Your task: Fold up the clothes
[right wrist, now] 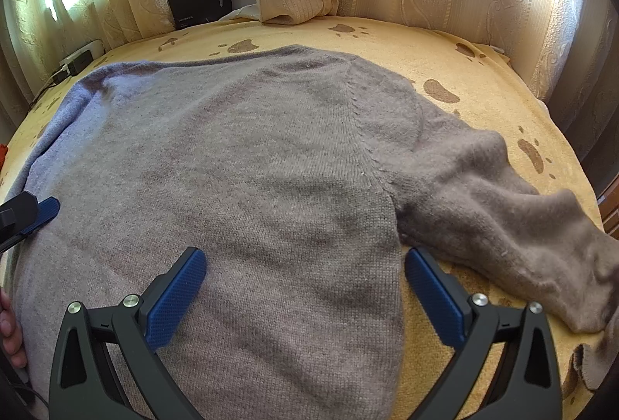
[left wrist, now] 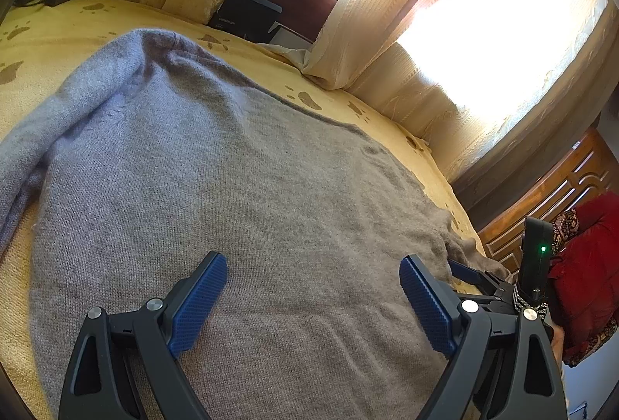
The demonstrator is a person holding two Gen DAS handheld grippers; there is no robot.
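Sweater of grey-beige knitted wool [right wrist: 240,164] lies spread flat on the yellow paw-print bed cover [right wrist: 445,44], sleeves out, no fold visible; left gripper [left wrist: 313,300] and right gripper [right wrist: 305,296] hover, jaws spread, holding nothing.

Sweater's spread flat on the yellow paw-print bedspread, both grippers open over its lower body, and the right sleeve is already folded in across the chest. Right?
Not quite: the right sleeve is not folded in. The right wrist view shows it stretched outward on the bedspread, away from the sweater body. The left gripper and right gripper are open.
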